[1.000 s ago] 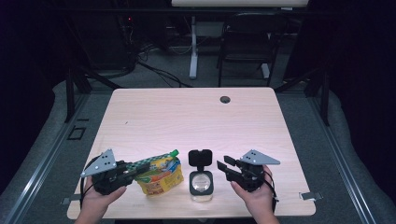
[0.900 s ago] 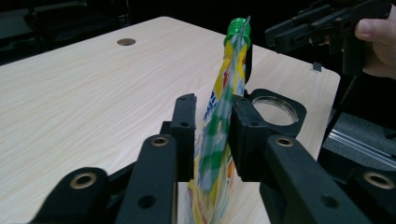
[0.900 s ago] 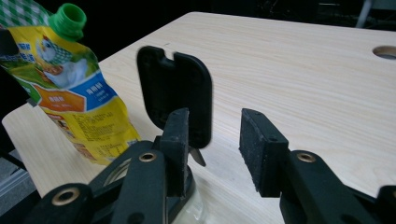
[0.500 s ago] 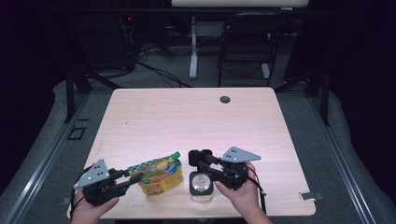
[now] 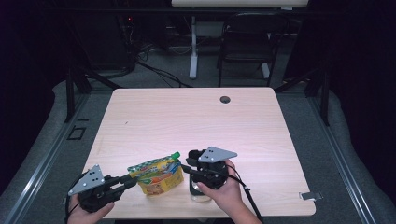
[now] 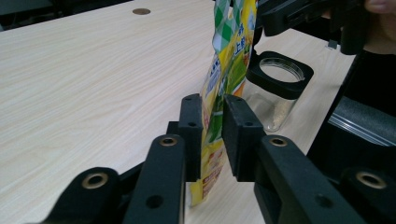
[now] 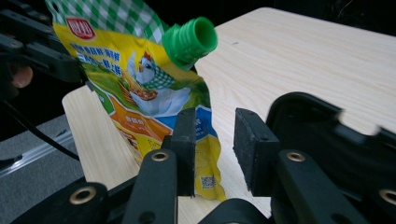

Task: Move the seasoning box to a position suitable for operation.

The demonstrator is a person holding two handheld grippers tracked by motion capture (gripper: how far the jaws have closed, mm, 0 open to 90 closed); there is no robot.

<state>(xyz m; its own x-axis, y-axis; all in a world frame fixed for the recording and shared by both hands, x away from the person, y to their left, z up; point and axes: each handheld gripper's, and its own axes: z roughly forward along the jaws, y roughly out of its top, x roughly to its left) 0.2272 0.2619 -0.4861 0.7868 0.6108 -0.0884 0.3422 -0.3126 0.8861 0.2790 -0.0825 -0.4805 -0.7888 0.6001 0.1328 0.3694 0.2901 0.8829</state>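
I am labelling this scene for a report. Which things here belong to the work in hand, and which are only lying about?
Belonging to the work:
- spouted pouch, clamped by the left gripper
- open clear jar beside the pouch
- right gripper, jaws apart and just closing, nothing pressed between them

Lying about:
- small dark round thing at the table's far edge
- chair behind the table

The pouch (image 5: 156,176) is held upright near the table's (image 5: 187,121) front edge, between the left gripper (image 5: 132,179) on its left and the right gripper (image 5: 189,168) on its right. The jar (image 6: 275,91) is found just right of the pouch, under the right gripper. A small round disc (image 5: 225,99) is set way back near the far edge.
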